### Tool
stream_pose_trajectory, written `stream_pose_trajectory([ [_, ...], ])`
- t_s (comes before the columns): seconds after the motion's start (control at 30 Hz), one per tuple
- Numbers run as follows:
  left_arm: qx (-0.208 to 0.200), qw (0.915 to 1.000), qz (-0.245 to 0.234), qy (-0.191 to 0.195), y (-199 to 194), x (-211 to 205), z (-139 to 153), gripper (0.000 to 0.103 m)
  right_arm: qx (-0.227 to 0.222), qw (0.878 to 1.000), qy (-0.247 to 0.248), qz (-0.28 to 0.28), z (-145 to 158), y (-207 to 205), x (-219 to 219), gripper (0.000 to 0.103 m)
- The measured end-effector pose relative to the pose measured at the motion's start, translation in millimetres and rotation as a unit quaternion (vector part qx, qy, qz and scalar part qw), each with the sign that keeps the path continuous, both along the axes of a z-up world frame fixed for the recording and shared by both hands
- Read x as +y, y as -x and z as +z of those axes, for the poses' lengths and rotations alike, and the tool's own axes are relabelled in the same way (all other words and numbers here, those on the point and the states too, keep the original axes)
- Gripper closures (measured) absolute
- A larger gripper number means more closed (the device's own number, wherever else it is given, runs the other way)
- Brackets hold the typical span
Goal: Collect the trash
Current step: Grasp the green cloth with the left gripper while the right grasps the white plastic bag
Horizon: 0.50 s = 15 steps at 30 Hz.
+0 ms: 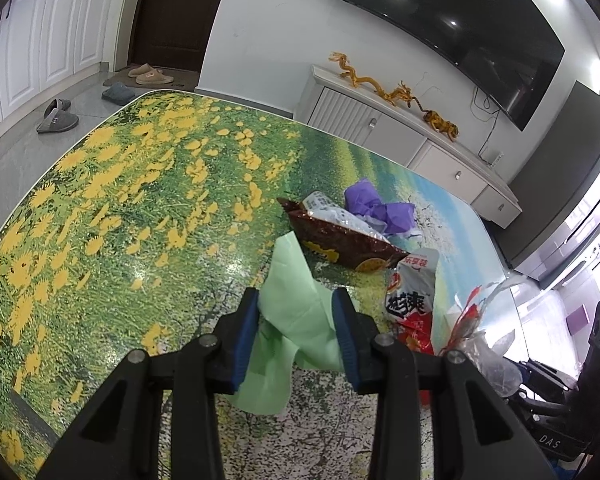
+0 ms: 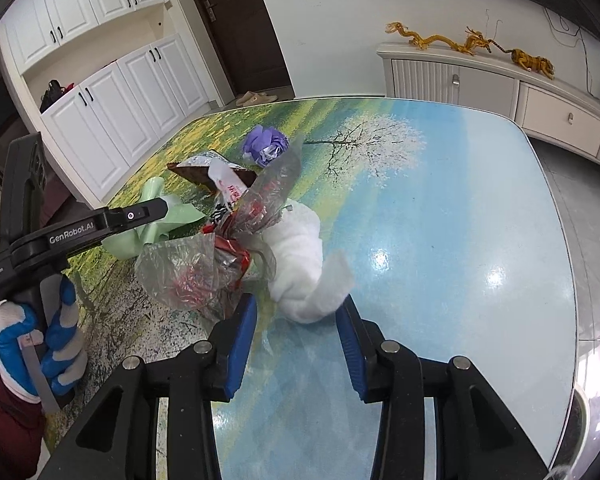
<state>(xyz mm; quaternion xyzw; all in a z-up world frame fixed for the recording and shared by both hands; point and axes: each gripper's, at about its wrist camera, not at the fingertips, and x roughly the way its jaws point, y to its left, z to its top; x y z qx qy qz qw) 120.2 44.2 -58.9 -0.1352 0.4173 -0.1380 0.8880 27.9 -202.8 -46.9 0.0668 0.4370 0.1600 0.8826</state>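
Left claw [image 1: 296, 320] is down over the flower-printed worktop [image 1: 120, 208] with a pale green plastic bag [image 1: 296, 292] bunched between its blue pads [image 1: 246, 336]. The pads press into the film on both sides, so that bag is gripped and partly lifted, its loose end trailing onto the surface.

Just beyond it the trash sits in a loose heap near the middle of the worktop: a dark brown snack packet [image 1: 340, 240] lying open, a crumpled purple wrapper [image 1: 380, 206] behind it, a white-and-red snack bag [image 1: 414, 292] to the right, and a clear crinkled wrapper with red print [image 1: 480, 320] at the near right.

Over on the right wrist view, the right claw [image 2: 296, 332] hangs above the blue part of the worktop [image 2: 460, 220]. Its jaws stand apart, with a wad of white tissue [image 2: 300, 264] just ahead of them, its lower end dipping between the fingertips; no pad is pressing it, so this claw is released. The clear wrapper [image 2: 204, 264] lies just left of the tissue, touching it.

At the left edge, a hand in a blue-and-white glove [image 2: 40, 340] grips the handle of the other tool.
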Motion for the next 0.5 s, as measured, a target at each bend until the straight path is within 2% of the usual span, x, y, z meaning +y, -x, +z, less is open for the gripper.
stream_pose_trajectory([
  [0.33,0.001,1.0,0.002,0.001,2.9,0.4,-0.5,0.068,-0.01,0.998,-0.062,-0.019,5.2,2.9,-20.9,0.064],
  [0.43,0.0,1.0,0.0,0.001,3.2,0.1,-0.3,0.07,-0.005,0.998,-0.065,-0.021,1.7,-0.8,-18.7,0.065],
  [0.5,0.0,1.0,0.0,0.003,3.9,0.1,0.0,0.072,-0.003,0.997,-0.067,-0.024,0.4,-2.1,-17.7,0.071],
])
